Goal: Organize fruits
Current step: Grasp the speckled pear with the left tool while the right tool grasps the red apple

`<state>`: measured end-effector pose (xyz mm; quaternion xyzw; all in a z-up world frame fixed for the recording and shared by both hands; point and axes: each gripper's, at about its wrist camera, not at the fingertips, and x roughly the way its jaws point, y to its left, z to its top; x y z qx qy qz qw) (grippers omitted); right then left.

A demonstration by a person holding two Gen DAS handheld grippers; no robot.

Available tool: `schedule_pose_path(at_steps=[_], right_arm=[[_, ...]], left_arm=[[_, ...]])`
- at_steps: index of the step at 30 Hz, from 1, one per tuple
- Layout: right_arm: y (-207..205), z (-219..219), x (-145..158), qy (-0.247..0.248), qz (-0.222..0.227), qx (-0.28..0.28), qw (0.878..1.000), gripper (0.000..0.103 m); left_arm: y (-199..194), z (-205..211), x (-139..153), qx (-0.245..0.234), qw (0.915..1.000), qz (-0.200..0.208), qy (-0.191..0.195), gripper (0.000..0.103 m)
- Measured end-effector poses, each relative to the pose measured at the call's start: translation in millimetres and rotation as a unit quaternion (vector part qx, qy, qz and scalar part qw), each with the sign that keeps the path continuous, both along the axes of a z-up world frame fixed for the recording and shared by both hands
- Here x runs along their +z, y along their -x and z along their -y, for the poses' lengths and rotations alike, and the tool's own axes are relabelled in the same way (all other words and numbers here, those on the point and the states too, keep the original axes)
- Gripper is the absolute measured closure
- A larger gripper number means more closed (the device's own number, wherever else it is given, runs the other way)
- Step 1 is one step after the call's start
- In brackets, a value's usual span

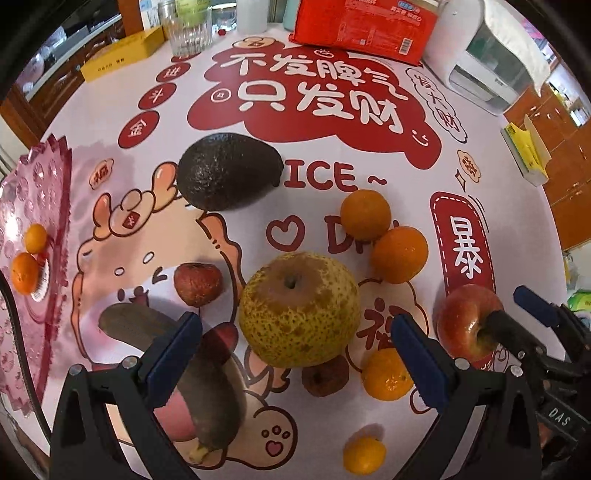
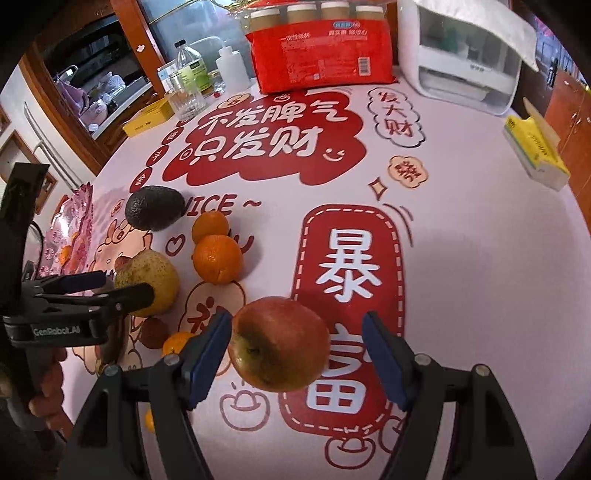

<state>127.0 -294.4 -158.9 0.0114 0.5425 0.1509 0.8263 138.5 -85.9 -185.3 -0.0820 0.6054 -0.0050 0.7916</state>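
A speckled yellow pear [image 1: 299, 310] stands on the printed tablecloth between the fingers of my left gripper [image 1: 295, 354], which is open with gaps on both sides. A red apple [image 2: 280, 343] lies between the pads of my right gripper [image 2: 295, 358], also open; there is a clear gap at the right pad. In the right wrist view the left gripper [image 2: 125, 286] reaches over the pear [image 2: 155, 291]. A pink tray [image 1: 37, 184] at the left holds two small oranges [image 1: 24, 273]. Two oranges [image 1: 399, 254] and an avocado [image 1: 229, 170] lie beyond the pear.
Red dates [image 1: 197, 284], small oranges [image 1: 388, 374] and a dark long fruit [image 1: 218, 398] lie close around the pear. At the back stand a red package [image 1: 362, 26], a white appliance [image 1: 487, 62], a glass [image 1: 188, 33] and a yellow box [image 1: 122, 55].
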Motion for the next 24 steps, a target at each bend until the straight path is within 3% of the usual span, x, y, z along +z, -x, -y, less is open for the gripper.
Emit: schedule_pose_path(at_steps=[11, 18, 24], right_arm=[[-6, -13, -18, 0.007, -0.025, 0.028, 0.999, 0.03], [-5, -18, -23, 0.018, -0.034, 0.037, 0.999, 0.032], [-4, -20, -24, 0.022, -0.035, 0.039, 0.998, 0.033]], left_arm=[[-9, -3, -20, 0.026, 0.9991, -0.028, 0.018, 0.012], [-14, -1, -32, 0.034, 0.9976, -0.049, 0.035, 0.03], [-12, 0, -32, 0.043, 0.9978, -0.038, 0.033, 0.031]])
